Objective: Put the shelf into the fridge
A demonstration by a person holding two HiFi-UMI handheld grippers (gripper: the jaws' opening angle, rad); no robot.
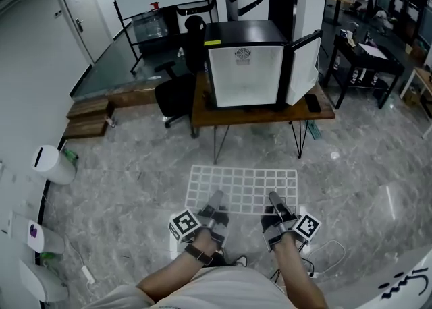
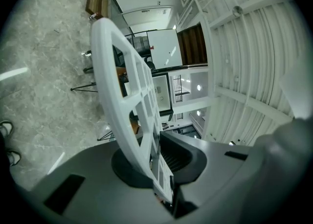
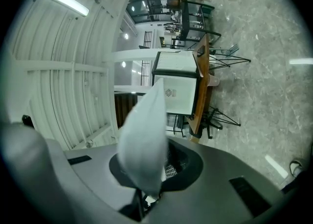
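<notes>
A white grid shelf [image 1: 244,189] is held flat in front of me, above the marble floor. My left gripper [image 1: 214,203] is shut on its near left edge, and my right gripper [image 1: 275,201] is shut on its near right edge. In the left gripper view the shelf [image 2: 128,101] runs edge-on out of the jaws. In the right gripper view the shelf [image 3: 145,137] shows as a blurred white blade between the jaws. The small black fridge [image 1: 244,65] stands on a wooden table [image 1: 263,114] ahead, its door [image 1: 303,66] swung open to the right, its white inside bare.
A black office chair [image 1: 177,92] stands left of the table. A dark desk [image 1: 368,61] sits at the right. White bins [image 1: 54,164] line the left wall. Cables [image 1: 322,255] lie on the floor near my feet.
</notes>
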